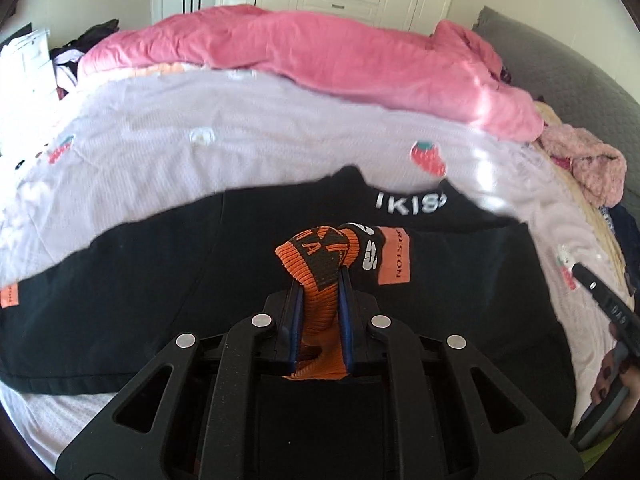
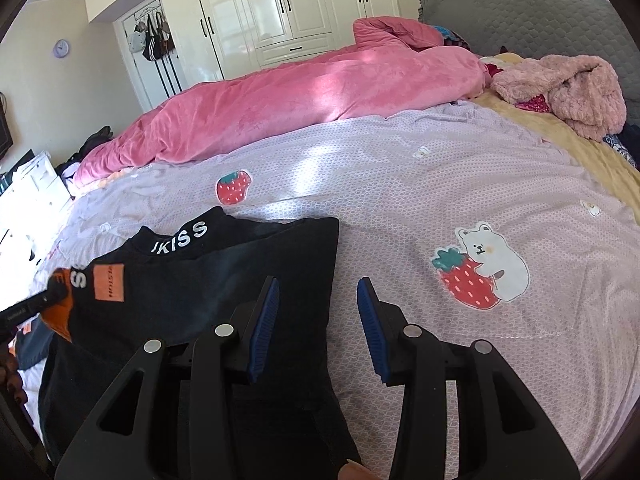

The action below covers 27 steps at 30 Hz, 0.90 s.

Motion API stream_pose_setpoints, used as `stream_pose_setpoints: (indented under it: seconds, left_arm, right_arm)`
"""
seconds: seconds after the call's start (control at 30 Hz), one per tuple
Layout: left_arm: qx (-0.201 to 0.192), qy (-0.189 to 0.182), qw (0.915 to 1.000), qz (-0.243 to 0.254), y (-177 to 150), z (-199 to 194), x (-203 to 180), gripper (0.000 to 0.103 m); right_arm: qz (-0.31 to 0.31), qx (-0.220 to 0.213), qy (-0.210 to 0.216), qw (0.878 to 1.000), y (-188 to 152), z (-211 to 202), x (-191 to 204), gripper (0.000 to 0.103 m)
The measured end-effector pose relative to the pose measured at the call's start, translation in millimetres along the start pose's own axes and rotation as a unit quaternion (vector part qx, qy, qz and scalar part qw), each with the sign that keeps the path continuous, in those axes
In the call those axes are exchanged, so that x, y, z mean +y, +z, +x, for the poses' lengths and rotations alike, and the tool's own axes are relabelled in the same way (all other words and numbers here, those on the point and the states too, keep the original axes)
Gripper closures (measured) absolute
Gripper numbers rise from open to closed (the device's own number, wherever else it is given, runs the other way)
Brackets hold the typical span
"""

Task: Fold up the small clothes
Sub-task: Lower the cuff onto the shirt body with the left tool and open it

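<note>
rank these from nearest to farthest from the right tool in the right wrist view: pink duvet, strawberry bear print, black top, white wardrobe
1. black top: lies under the right tool, toward its left finger.
2. strawberry bear print: on the lilac sheet, right of the tool.
3. pink duvet: bunched across the bed's far side.
4. white wardrobe: against the back wall, beyond the bed.

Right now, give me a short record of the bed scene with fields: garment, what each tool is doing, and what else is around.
garment: black top with white lettering at the collar, lying on the lilac strawberry sheet
left tool: shut on the orange and black cuff of a sleeve, over the top
right tool: open, holding nothing, at the top's edge
behind: pink duvet, fluffy pink garment, white wardrobe
</note>
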State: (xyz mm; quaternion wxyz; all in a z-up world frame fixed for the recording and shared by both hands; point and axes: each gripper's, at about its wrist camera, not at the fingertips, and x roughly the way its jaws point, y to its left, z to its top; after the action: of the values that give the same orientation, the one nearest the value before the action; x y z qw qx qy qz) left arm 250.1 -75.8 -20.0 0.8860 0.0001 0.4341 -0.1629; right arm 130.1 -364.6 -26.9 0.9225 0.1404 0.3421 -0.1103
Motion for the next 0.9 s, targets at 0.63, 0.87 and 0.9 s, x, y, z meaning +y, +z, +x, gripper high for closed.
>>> stream_pose_setpoints:
  seconds: [0.63, 0.87, 0.9]
  left_arm:
    - [-0.013, 0.023, 0.9996, 0.013, -10.9, -11.6, 2.5, 0.09]
    - [0.048, 0.058, 0.9968, 0.028, -33.6, 31.1, -6.6, 0.088]
    - [0.051, 0.059, 0.9966, 0.029, -37.2, 34.2, -4.9, 0.088]
  right_arm:
    - [-0.077, 0.014, 0.034, 0.996, -15.1, 6.8, 55.7, 0.063]
    - [-0.095, 0.072, 0.024, 0.993, -29.6, 34.4, 62.2, 0.063]
    - [-0.093, 0.084, 0.017, 0.992, -31.7, 39.4, 59.8, 0.063]
